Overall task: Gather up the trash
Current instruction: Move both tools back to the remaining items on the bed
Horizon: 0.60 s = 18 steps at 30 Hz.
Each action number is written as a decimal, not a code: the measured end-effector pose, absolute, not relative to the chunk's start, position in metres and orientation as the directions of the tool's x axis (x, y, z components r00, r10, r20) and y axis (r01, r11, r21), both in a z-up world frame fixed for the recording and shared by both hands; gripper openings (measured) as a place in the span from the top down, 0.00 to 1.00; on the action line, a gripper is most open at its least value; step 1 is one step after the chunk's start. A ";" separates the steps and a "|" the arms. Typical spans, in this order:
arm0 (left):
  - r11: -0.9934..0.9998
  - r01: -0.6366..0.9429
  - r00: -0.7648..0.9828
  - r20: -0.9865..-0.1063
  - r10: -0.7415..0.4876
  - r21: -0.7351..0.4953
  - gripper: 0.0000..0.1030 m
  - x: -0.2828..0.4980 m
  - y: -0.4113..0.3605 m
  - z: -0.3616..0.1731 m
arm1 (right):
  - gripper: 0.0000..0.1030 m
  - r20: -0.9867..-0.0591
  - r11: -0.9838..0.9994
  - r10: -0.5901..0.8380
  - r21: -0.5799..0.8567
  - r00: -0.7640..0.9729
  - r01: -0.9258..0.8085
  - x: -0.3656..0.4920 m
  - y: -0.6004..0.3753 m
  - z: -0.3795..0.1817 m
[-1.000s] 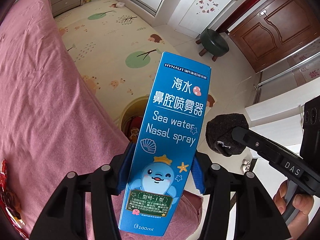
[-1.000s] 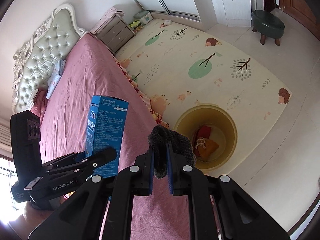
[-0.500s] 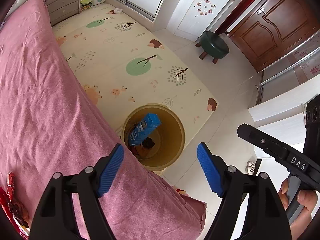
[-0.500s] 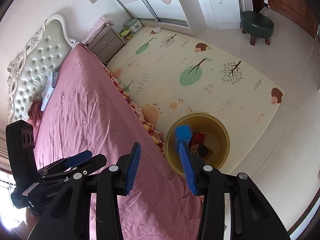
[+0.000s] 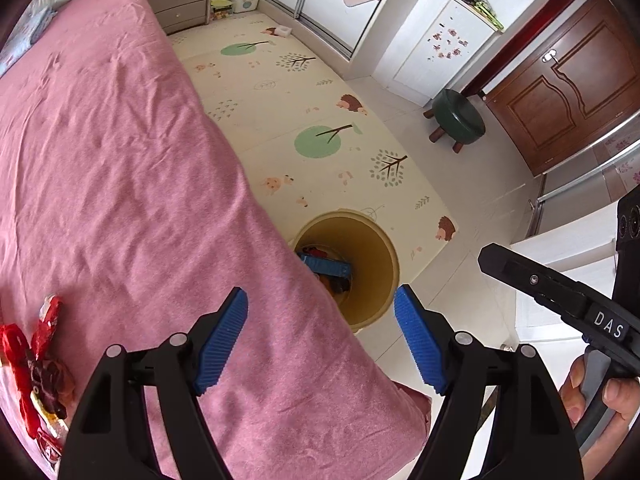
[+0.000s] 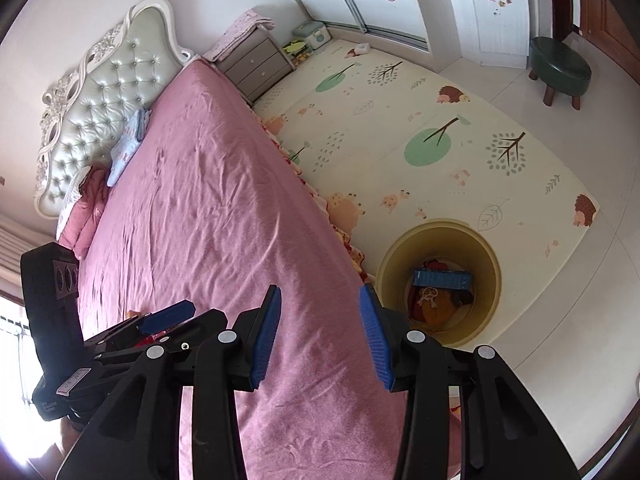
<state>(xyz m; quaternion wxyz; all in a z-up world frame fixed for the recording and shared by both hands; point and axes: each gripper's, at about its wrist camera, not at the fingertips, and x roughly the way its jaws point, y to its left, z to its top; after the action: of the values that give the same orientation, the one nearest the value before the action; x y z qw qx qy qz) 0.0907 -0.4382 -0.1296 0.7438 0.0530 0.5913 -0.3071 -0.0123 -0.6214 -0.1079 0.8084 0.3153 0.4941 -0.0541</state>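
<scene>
A yellow trash bin (image 5: 384, 264) (image 6: 490, 276) stands on the floor by the foot of the pink bed. The blue nasal spray box (image 5: 326, 267) (image 6: 442, 279) lies flat inside it on other trash, with a dark item (image 6: 460, 300) beside it. My left gripper (image 5: 320, 332) is open and empty above the bed edge, just short of the bin. My right gripper (image 6: 320, 324) is open and empty over the bed, left of the bin. Red snack wrappers (image 5: 36, 360) lie on the bed at the left.
The pink bed (image 6: 208, 208) fills the left half of both views, with pillows (image 6: 128, 148) at the headboard. A play mat (image 6: 420, 128) covers the floor. A green stool (image 5: 458, 120) and a wooden door (image 5: 568, 80) are at the right, a nightstand (image 6: 256, 64) at the back.
Both grippers opened. The blue box left my left gripper and the dark wad left my right one; both fell into the bin, where the box settled flat. Both grippers pulled back over the bed.
</scene>
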 end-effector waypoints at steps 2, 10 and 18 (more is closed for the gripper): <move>0.828 0.488 0.127 -0.915 -0.383 -0.278 0.27 0.091 -0.412 -0.128 | 0.60 -0.832 0.811 0.252 0.460 0.494 0.361 -0.005 -0.599 -0.107; 0.914 0.327 0.197 -0.928 -0.317 -0.242 0.27 0.079 -0.290 -0.126 | 0.60 -0.829 0.861 0.374 0.477 0.415 0.177 0.022 -0.489 -0.104; 0.962 0.158 0.237 -0.937 -0.256 -0.222 0.27 0.058 -0.176 -0.128 | 0.60 -0.823 0.871 0.459 0.490 0.335 0.009 0.034 -0.372 -0.106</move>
<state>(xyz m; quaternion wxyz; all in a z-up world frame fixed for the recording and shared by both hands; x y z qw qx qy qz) 0.0585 -0.1759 -0.1280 0.7854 -0.0402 0.6034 -0.1318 0.0338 -0.3723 -0.1057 0.7896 0.2096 0.5587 0.1425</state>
